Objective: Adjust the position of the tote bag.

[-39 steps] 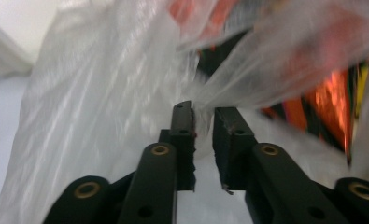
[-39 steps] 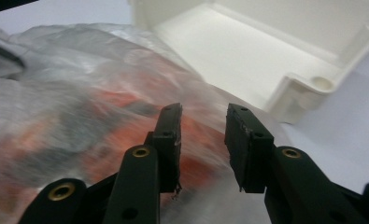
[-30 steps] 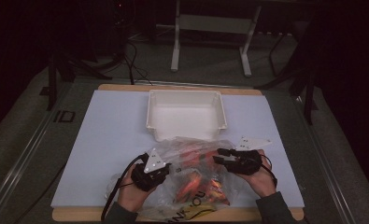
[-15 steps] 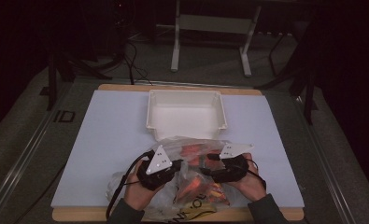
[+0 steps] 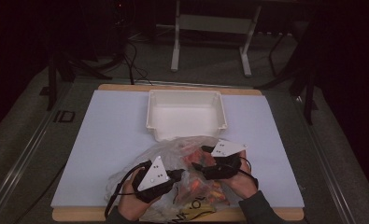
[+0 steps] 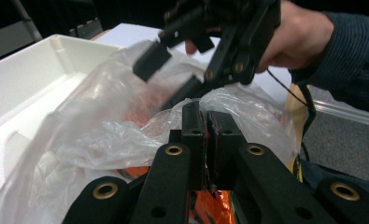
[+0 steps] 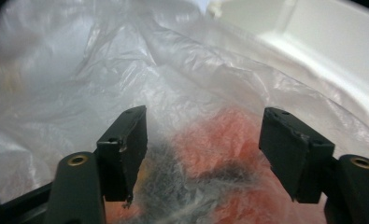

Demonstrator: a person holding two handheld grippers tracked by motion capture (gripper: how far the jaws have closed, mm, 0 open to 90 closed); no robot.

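Plastic bag — clear, crumpled film with orange packets inside — lies on the white table sheet at the near edge, just at 6 o'clock of the white tray. Its far lip lies against or just short of the tray's near wall; contact cannot be told from above.

Left gripper — jaws closed on a pinch of the bag's film. In the left gripper view the two black pads meet with a fold of plastic caught between them, and the film is drawn up into a peak over the grip. The pinch sits at about 8 o'clock of the bag's middle in the high view.

Right gripper — jaws standing wide, having just been opening. In the right gripper view they straddle the film with nothing pressed; both pads are clear of it, orange contents blurred behind the plastic. Seen from the left gripper view, the right gripper hangs above and beyond the pinched fold, at roughly 11 o'clock.

Relation that matters: the two grippers face each other across the bag's middle, left at 8 o'clock, right at 3 o'clock, near one another. The free film lies straight ahead of the right jaws and slightly below them. Bag's long axis runs roughly 12 to 6, toward the tray. Judgement: the right hand is the one placed to take a fresh hold opposite the left's pinch — likely to spread the mouth.
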